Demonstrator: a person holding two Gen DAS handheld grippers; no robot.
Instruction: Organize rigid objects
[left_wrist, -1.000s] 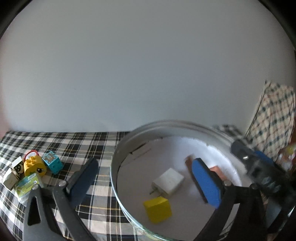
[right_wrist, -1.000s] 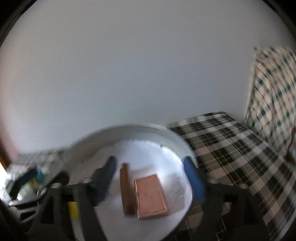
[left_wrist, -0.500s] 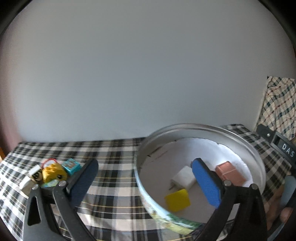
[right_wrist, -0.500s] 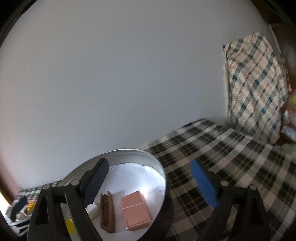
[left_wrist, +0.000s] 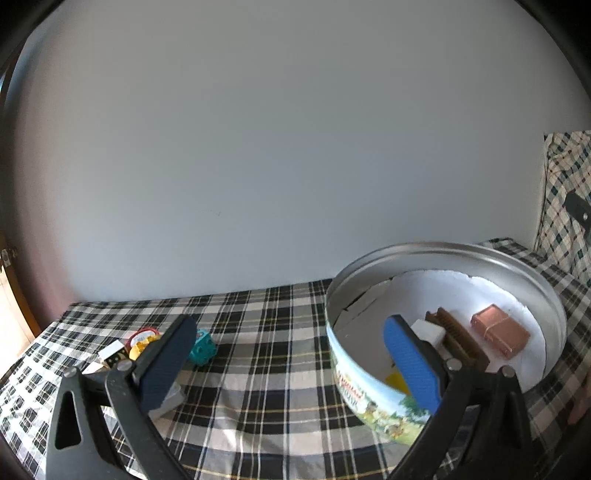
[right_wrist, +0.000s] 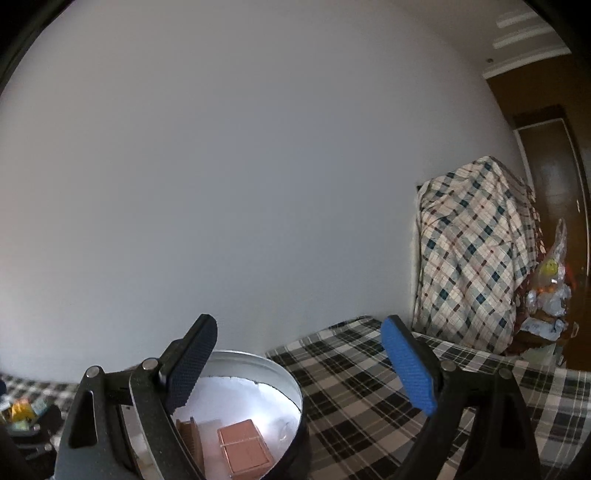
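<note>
A round metal tin (left_wrist: 443, 249) stands on the checked tablecloth (left_wrist: 266, 332). In it lie a white adapter (left_wrist: 428, 330), a brown comb (left_wrist: 458, 339), a copper-coloured box (left_wrist: 498, 334) and a yellow block (left_wrist: 397, 380). My left gripper (left_wrist: 290, 363) is open and empty, and its blue right finger (left_wrist: 412, 363) shows in front of the tin's near wall. Small toys lie left of it: a teal cube (left_wrist: 202, 347) and a yellow toy (left_wrist: 142, 345). My right gripper (right_wrist: 299, 365) is open and empty, up and to the right of the tin (right_wrist: 258, 360).
A pale block (left_wrist: 171, 400) lies under the left finger. A checked cloth (right_wrist: 472, 258) covers something tall at the table's right end, with a plastic bag (right_wrist: 550, 280) and a brown door beyond. A white wall backs the table. A hand (left_wrist: 580, 406) shows at the right edge.
The left gripper has drawn back out of the tin and swung left, so the tin sits further right. The right gripper has lifted and turned right, away from the tin. Both stayed open.
</note>
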